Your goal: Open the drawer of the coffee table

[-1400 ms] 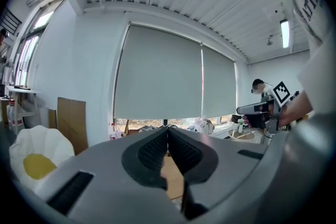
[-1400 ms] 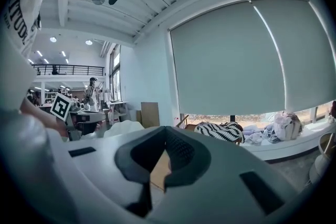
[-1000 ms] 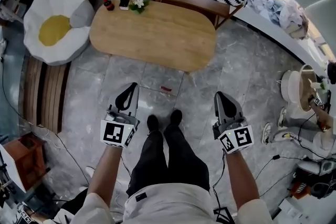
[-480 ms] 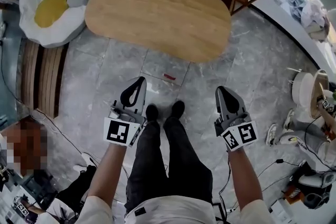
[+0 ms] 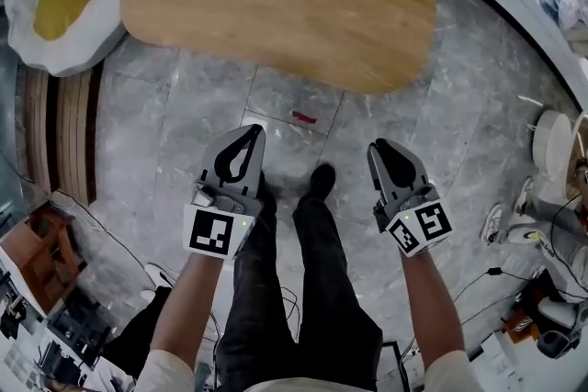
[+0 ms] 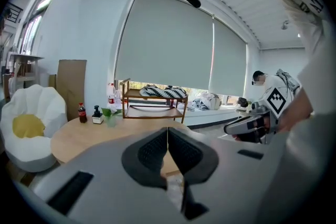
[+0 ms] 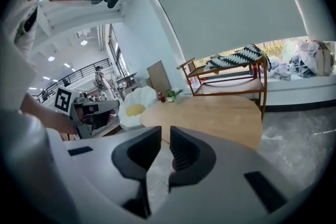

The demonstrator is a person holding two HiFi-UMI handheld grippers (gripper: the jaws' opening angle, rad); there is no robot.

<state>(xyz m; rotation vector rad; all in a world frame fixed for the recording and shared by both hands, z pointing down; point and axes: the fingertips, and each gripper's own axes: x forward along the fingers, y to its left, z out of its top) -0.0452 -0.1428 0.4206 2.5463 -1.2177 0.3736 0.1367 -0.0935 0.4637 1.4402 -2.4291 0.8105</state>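
At ten o'clock in the head view we see a white cushion seat [image 5: 55,0] with a yellow middle. Our left tool [image 5: 250,135] hangs at nine o'clock over the grey floor tiles [image 5: 165,133], its jaws pressed together on nothing. The oval wooden desk [image 5: 276,5] fills twelve o'clock, well apart from both tools; from above we cannot make out its drawer. A small red scrap [image 5: 302,117] lies on the tiles near the desk's edge. At three o'clock our right tool [image 5: 379,149] has just been opening its jaws: a narrow gap, nothing in it.
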